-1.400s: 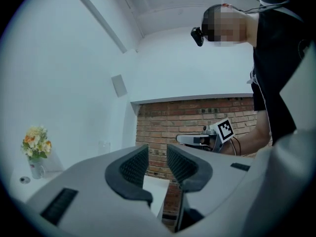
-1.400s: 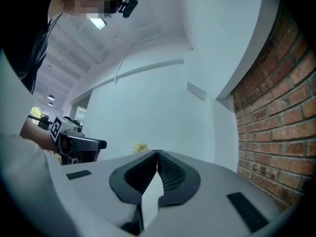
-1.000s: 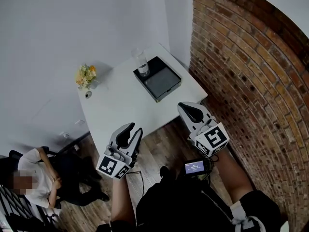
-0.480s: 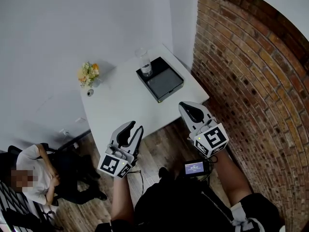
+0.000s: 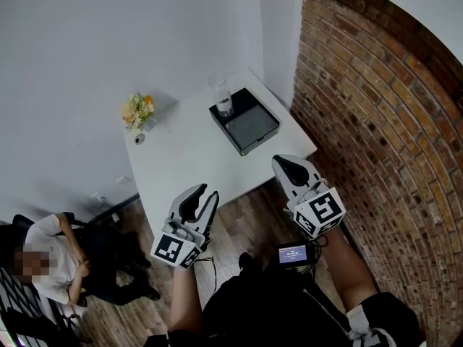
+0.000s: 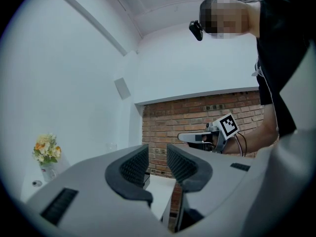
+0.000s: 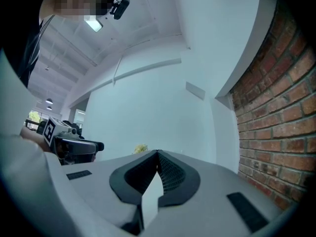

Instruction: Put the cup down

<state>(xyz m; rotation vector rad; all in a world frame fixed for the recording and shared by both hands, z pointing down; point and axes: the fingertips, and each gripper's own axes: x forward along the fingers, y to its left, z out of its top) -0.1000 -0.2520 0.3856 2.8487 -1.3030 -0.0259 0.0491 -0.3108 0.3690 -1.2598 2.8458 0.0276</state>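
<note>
Nearest to you, your left tool point(image 5: 204, 195) is level at the near edge of the table point(image 5: 181, 165), its jaws a narrow gap apart with nothing between them. Your right tool point(image 5: 281, 162) is beside it, also level, jaws pressed together and empty. Neither one holds the cup point(image 5: 222, 96). It stands upright across the table from both tools, at the far left corner of the black tray point(image 5: 249, 130), seemingly on the tray itself, so the putting-down looks finished. The cup lies ahead and between your two tools, about as far from one as the other. Any approach runs forward over the table to a tall, clear cup with its long axis vertical. Farther left, flowers point(image 5: 137, 110) stand against the wall.
</note>
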